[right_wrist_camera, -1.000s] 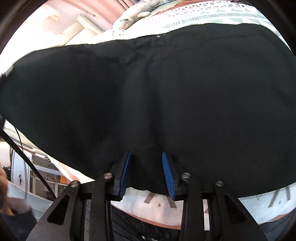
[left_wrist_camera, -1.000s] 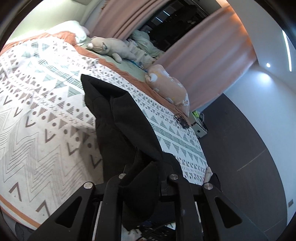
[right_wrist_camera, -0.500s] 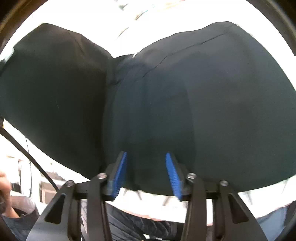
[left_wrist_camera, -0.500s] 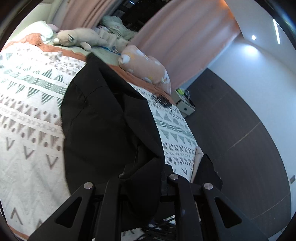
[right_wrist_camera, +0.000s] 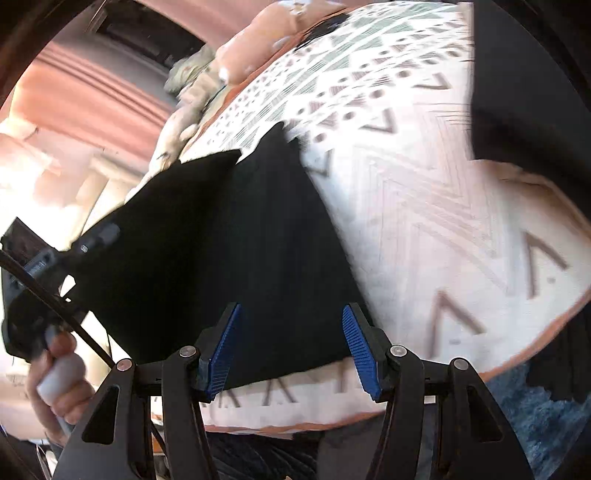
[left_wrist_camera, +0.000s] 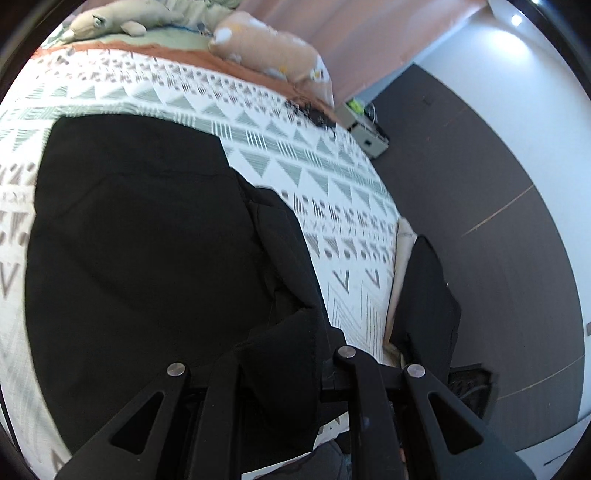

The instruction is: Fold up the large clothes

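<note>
A large black garment (left_wrist_camera: 147, 251) lies spread on the patterned bed cover (left_wrist_camera: 295, 155). My left gripper (left_wrist_camera: 284, 362) is shut on a fold of the black garment at its near edge; the cloth hides the fingertips. In the right wrist view the same garment (right_wrist_camera: 236, 251) lies on the cover (right_wrist_camera: 443, 192). My right gripper (right_wrist_camera: 291, 350) is open, its blue pads (right_wrist_camera: 225, 350) apart just above the garment's near edge, holding nothing. The other hand-held gripper (right_wrist_camera: 40, 291) shows at the left.
Plush toys (left_wrist_camera: 269, 48) and a pillow lie at the bed's far side by pink curtains (left_wrist_camera: 369, 33). A dark piece of cloth (left_wrist_camera: 424, 306) hangs over the bed's right edge. Dark floor (left_wrist_camera: 480, 184) and a small box (left_wrist_camera: 369, 136) lie beyond.
My right gripper has opened and let go of the garment, drawing back to its near edge. My left gripper has lowered its fold, and the garment now lies flatter on the bed.
</note>
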A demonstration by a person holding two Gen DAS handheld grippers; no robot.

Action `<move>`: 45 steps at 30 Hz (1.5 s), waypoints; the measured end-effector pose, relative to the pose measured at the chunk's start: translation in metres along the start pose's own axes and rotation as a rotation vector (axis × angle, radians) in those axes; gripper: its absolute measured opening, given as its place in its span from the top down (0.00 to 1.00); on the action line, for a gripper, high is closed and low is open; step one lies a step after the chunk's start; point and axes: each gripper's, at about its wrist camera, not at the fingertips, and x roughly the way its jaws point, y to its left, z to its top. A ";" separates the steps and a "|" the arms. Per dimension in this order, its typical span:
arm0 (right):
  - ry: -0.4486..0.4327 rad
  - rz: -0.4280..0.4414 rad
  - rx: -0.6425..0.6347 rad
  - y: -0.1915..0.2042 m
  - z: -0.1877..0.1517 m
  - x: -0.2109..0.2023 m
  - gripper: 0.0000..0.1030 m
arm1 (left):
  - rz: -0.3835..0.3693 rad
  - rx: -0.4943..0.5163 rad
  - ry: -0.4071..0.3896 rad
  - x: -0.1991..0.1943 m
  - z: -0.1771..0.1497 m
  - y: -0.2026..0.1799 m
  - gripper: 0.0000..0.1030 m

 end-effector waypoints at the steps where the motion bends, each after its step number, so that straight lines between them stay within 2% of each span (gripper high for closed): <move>1: -0.005 -0.007 0.006 0.001 -0.001 0.001 0.47 | -0.003 0.001 0.012 0.003 0.000 -0.002 0.86; 11: -0.047 0.012 0.045 -0.005 -0.004 -0.009 0.47 | -0.050 0.023 0.126 0.044 -0.027 -0.023 0.86; 13: -0.057 0.007 0.048 0.010 -0.022 -0.041 0.47 | -0.054 0.033 0.144 0.050 -0.031 -0.028 0.86; 14: -0.059 0.004 0.050 0.005 -0.026 -0.053 0.47 | -0.055 0.035 0.149 0.053 -0.031 -0.028 0.86; 19: -0.068 -0.013 0.068 -0.002 -0.036 -0.085 0.47 | -0.030 0.022 0.174 0.061 -0.032 -0.028 0.84; 21: -0.066 -0.012 0.075 0.000 -0.038 -0.099 0.47 | -0.034 0.002 0.214 0.061 -0.028 -0.025 0.75; 22: -0.065 -0.007 0.079 0.001 -0.039 -0.107 0.47 | -0.053 -0.007 0.226 0.061 -0.027 -0.024 0.64; 23: -0.067 -0.005 0.080 0.003 -0.039 -0.110 0.47 | -0.077 -0.016 0.231 0.059 -0.027 -0.024 0.46; 24: -0.072 -0.003 0.077 0.006 -0.040 -0.114 0.47 | -0.101 -0.019 0.224 0.053 -0.027 -0.024 0.36; 25: -0.077 0.001 0.071 0.009 -0.040 -0.118 0.47 | -0.111 -0.014 0.209 0.047 -0.028 -0.024 0.17; 26: -0.081 0.005 0.064 0.013 -0.040 -0.120 0.44 | -0.112 -0.006 0.192 0.040 -0.028 -0.025 0.09; 28: -0.090 0.012 0.046 0.021 -0.039 -0.120 0.36 | -0.122 -0.001 0.167 0.026 -0.027 -0.023 0.09; 31: -0.087 0.027 0.020 0.032 -0.038 -0.114 0.35 | -0.105 -0.019 0.120 0.002 -0.023 -0.009 0.09; 36: -0.054 0.071 -0.014 0.049 -0.040 -0.095 0.35 | -0.017 -0.037 0.042 -0.044 -0.021 0.031 0.09; 39: -0.045 0.087 -0.036 0.060 -0.040 -0.082 0.35 | 0.060 -0.041 0.007 -0.063 -0.018 0.053 0.09; 45: -0.058 0.030 -0.057 0.075 -0.036 -0.053 0.35 | 0.142 -0.096 -0.052 -0.104 -0.034 0.098 0.09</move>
